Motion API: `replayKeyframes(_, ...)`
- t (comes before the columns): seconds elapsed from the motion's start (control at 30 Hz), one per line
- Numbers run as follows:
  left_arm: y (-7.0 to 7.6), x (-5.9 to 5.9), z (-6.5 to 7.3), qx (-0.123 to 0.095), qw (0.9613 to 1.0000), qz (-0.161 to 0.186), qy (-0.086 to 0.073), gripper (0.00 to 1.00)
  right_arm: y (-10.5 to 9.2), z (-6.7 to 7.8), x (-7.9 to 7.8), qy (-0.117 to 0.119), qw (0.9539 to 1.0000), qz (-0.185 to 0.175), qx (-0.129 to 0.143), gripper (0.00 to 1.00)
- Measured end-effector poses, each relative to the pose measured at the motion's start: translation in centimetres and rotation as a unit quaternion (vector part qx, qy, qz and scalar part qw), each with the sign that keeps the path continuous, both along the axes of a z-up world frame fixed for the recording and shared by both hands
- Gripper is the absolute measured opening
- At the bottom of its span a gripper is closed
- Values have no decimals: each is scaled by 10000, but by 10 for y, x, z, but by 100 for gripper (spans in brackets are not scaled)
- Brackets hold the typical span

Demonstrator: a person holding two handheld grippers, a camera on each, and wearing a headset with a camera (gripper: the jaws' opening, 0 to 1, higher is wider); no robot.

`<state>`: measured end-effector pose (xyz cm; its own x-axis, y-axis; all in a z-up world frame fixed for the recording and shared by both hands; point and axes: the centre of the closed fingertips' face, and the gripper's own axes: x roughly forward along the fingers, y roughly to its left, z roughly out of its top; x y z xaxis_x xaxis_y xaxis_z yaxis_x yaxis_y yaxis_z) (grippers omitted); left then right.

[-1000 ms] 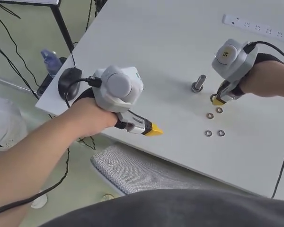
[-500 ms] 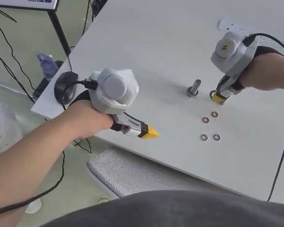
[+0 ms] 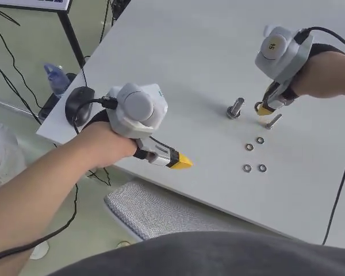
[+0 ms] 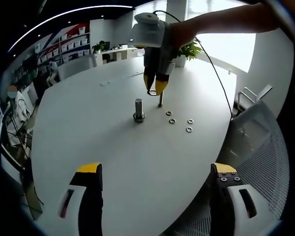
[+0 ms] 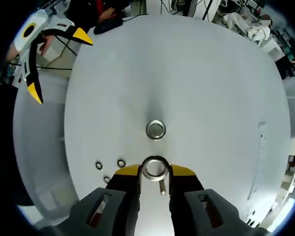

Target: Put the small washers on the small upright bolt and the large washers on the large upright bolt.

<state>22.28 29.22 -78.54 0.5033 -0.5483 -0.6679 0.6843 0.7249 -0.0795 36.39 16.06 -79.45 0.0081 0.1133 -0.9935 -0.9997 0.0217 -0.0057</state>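
R gripper (image 3: pixel 265 109) jaws pinch a large silver metal ring washer (image 5: pixel 154 167) over the white tabletop (image 3: pixel 178 69), w/ small upright steel bolt (image 3: pixel 273 121) just below, big upright steel bolt (image 3: pixel 236 108) beside, four small silver washers (image 3: pixel 249 147) nearby, while L gripper (image 3: pixel 181 163) jaws gape wide apart, empty, at the table edge.

Washers (image 3: pixel 249 147) lie near upright bolt (image 3: pixel 236 108) (on table (image 3: pixel 161 57)).

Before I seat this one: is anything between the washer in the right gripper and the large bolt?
Nothing visible. The washer in the right gripper has only bare table toward the large bolt. The small bolt sits on the other side.
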Motion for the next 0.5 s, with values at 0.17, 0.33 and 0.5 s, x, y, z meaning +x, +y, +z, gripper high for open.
replayKeyframes(0.17, -2, -3, -2, 14, 10000, -44, 43, 90, 11, 7, 0, -14, 10000, 9, 79, 21)
replayKeyframes(0.33, -3, -3, 0, 4, 10000, -82, 22, 89, 21, 11, -3, 10, 9999, 63, 106, 21)
replayKeyframes(0.5, 0, -3, 0, -7, 10000, -63, 28, 88, 29, 8, -7, 5, 9999, 142, 39, 21)
